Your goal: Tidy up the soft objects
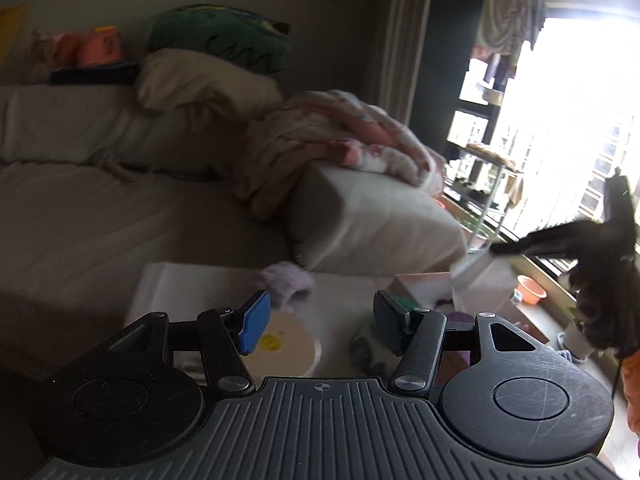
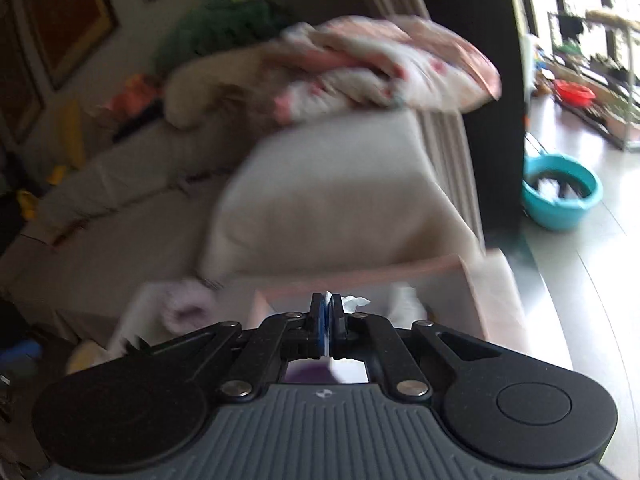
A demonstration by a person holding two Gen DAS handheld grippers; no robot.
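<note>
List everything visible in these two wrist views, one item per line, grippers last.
sofa: one, beige, behind the low table
floral blanket: one, pink and white, bunched on the sofa armrest
cream pillow: one, on the sofa back
green plush cushion: one, above the cream pillow
lilac soft item: one, on the table's far edge
round plate-like item: one, cream with yellow spot, on the table
pink box: one, on the table
teal basin: one, on the floor
left gripper: open, above the table
right gripper: shut on white tissue, over the pink box
</note>
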